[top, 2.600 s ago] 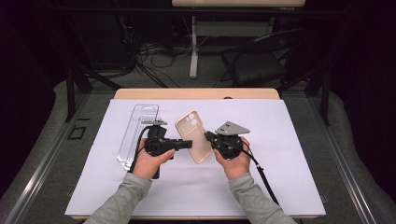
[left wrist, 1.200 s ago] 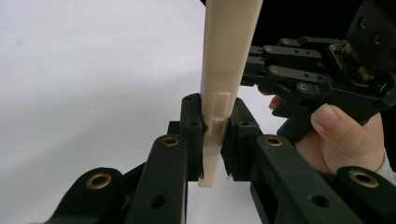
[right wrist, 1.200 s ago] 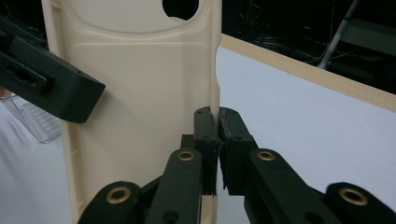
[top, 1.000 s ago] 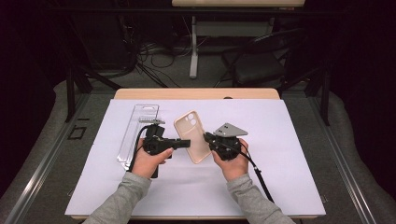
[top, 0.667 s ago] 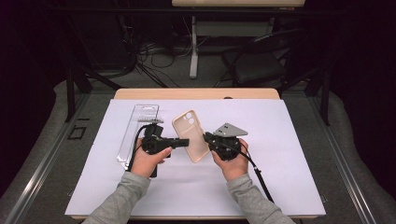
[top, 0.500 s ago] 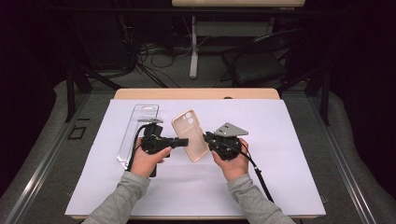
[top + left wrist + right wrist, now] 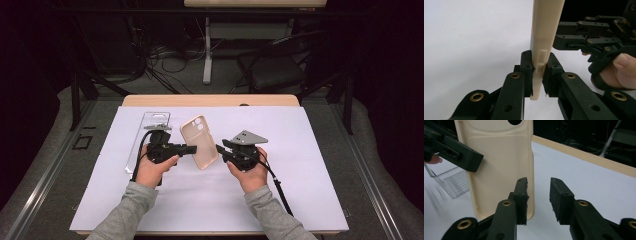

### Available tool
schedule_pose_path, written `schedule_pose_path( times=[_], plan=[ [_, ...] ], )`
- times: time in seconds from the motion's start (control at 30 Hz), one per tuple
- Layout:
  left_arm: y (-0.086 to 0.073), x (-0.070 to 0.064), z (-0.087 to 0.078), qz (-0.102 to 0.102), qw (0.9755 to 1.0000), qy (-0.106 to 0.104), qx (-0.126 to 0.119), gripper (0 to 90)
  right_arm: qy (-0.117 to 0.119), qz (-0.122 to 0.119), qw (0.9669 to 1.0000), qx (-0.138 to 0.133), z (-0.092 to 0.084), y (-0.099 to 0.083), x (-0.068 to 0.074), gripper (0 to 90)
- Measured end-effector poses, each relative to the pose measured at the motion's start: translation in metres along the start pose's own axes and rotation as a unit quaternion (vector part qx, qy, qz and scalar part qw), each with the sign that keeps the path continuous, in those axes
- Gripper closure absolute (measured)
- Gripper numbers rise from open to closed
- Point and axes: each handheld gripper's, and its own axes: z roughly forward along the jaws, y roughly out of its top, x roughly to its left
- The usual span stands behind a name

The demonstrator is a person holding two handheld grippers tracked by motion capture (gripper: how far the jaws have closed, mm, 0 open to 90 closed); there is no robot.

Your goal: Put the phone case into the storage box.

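Observation:
A beige phone case [image 7: 198,142] stands upright above the white table sheet, camera hole at its top. My left gripper [image 7: 192,148] is shut on the case's left edge; in the left gripper view both pads pinch the case [image 7: 544,30] at its side buttons, my left gripper [image 7: 539,65] around it. My right gripper [image 7: 220,148] is just right of the case. Its jaws have just been opening and stand apart with nothing between them. In the right gripper view the case [image 7: 499,157] lies behind the left jaw of my right gripper [image 7: 539,187].
A clear plastic box [image 7: 150,125] lies on the white sheet [image 7: 300,175] behind my left hand and appears again as the clear box [image 7: 451,181]. The wooden table edge [image 7: 210,100] runs along the back. Dark floor, cables and stands lie beyond.
The right gripper's jaws have spread apart and let go of the case's right edge. The left gripper keeps its hold, and the case has barely shifted.

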Motion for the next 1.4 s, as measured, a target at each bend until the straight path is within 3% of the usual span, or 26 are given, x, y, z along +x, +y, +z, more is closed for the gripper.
schedule_pose_path(
  times=[0.27,0.47,0.8,1.0,1.4],
  plan=[
    [0.003,0.002,-0.005,0.029,0.9995,0.007,0.005,80.0,0.010,-0.004,0.9999,0.002,-0.002,0.001,-0.003,60.1],
    [0.006,0.000,-0.010,0.064,0.9976,0.016,0.019,80.0,0.041,-0.002,0.9991,0.003,-0.004,0.003,-0.006,55.6],
    [0.009,0.001,-0.019,0.103,0.9941,-0.005,0.034,80.1,0.079,-0.022,0.9966,0.010,-0.009,0.005,-0.009,54.1],
    [0.009,0.001,-0.021,0.119,0.9913,-0.021,0.052,80.1,0.103,-0.048,0.9935,0.005,-0.014,0.008,-0.007,53.6],
    [0.009,-0.001,-0.021,0.131,0.9890,-0.033,0.061,80.1,0.139,-0.061,0.9883,0.015,-0.016,0.010,-0.007,52.5]
  ],
)
